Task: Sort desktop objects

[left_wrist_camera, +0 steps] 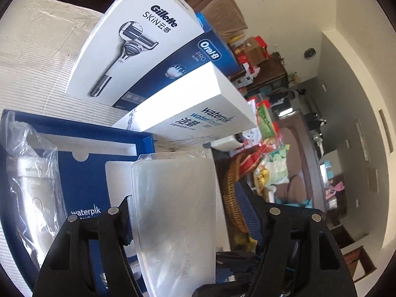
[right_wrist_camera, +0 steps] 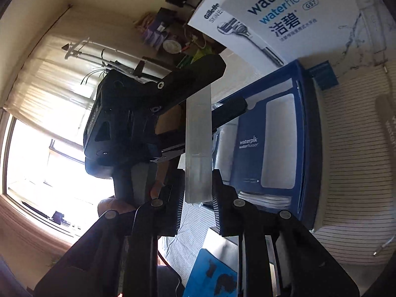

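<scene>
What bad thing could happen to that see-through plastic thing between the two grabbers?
1. The right hand-held gripper pinches only one end of the smooth clear plastic case, so it might slip or tip.
2. The left hand-held gripper is open, with a finger on either side of the case. Pulling away crooked could knock it.
3. The Gillette box and Waterpik box lean close behind. A bump might topple them.

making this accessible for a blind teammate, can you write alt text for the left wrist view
A clear plastic case stands between the open fingers of the left gripper, above an open blue Waterpik box. Behind lie a white Waterpik box, an Oral-B box and a Gillette box.
</scene>
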Tool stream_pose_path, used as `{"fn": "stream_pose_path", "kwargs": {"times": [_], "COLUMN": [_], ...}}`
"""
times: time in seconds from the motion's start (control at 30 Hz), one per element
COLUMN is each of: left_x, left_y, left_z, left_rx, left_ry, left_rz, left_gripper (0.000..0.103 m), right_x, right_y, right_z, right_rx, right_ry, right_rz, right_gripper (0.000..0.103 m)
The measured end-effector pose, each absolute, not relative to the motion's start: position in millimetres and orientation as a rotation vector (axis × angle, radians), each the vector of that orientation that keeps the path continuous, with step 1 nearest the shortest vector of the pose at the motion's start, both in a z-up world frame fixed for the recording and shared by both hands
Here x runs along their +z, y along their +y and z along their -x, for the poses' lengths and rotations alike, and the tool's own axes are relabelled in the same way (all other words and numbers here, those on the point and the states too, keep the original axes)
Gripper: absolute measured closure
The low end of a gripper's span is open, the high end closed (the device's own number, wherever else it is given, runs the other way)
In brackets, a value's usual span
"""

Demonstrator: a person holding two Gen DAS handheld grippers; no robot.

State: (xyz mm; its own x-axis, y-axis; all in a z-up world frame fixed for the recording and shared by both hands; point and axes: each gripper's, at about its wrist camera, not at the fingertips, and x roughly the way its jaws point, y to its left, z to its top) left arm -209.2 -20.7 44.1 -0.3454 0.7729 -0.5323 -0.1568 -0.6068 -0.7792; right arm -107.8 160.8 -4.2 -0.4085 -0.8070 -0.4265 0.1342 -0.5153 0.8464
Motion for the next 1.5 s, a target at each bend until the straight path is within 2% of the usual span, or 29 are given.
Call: {"fn": "stream_pose_path", "kwargs": {"times": [0.07,0.17,0.5,0.57,0.6,0.63,0.73,0.87,0.97,1.13,1.2,1.23,1.3,1.33,1.5], "left_x": [40,36,35,35,35,35,36,36,34,30,31,31,30,30,28], "left_y": [-20,-22,-38,-40,-40,-40,-38,-35,-39,-43,-43,-43,-44,-44,-38], "left_z": [216,222,201,196,194,192,188,186,185,186,186,186,187,187,187], "left_rx": [2.033,2.068,2.118,2.118,2.113,2.112,2.113,2.109,2.112,2.100,2.100,2.096,2.093,2.094,2.089], "left_ry": [-0.826,-0.800,-0.769,-0.776,-0.782,-0.781,-0.771,-0.778,-0.821,-0.872,-0.865,-0.870,-0.882,-0.885,-0.881], "left_rz": [1.299,1.334,1.364,1.365,1.362,1.364,1.370,1.365,1.364,1.364,1.358,1.355,1.351,1.351,1.371], "left_gripper": [0.024,0.024,0.023,0.023,0.023,0.023,0.023,0.023,0.023,0.022,0.022,0.022,0.022,0.022,0.021], "right_x": [-15,-30,-28,-17,-12,-7,5,12,10,8,10,10,8,8,2], "right_y": [166,169,150,143,141,140,139,133,121,118,114,114,110,108,117], "right_z": [112,119,145,142,140,139,138,141,152,158,157,157,159,161,166], "right_rx": [-1.979,-2.014,-2.122,-2.185,-2.215,-2.238,-2.327,-2.320,-2.353,-2.367,-2.369,-2.345,-2.329,-2.348,-2.358], "right_ry": [-1.015,-0.992,-0.694,-0.588,-0.545,-0.518,-0.442,-0.438,-0.341,-0.320,-0.285,-0.297,-0.286,-0.267,-0.380], "right_rz": [-1.194,-1.258,-1.498,-1.516,-1.515,-1.506,-1.491,-1.424,-1.412,-1.402,-1.393,-1.391,-1.412,-1.431,-1.464], "right_gripper": [0.083,0.083,0.079,0.074,0.064,0.060,0.059,0.059,0.060,0.060,0.063,0.072,0.079,0.087,0.099]}}
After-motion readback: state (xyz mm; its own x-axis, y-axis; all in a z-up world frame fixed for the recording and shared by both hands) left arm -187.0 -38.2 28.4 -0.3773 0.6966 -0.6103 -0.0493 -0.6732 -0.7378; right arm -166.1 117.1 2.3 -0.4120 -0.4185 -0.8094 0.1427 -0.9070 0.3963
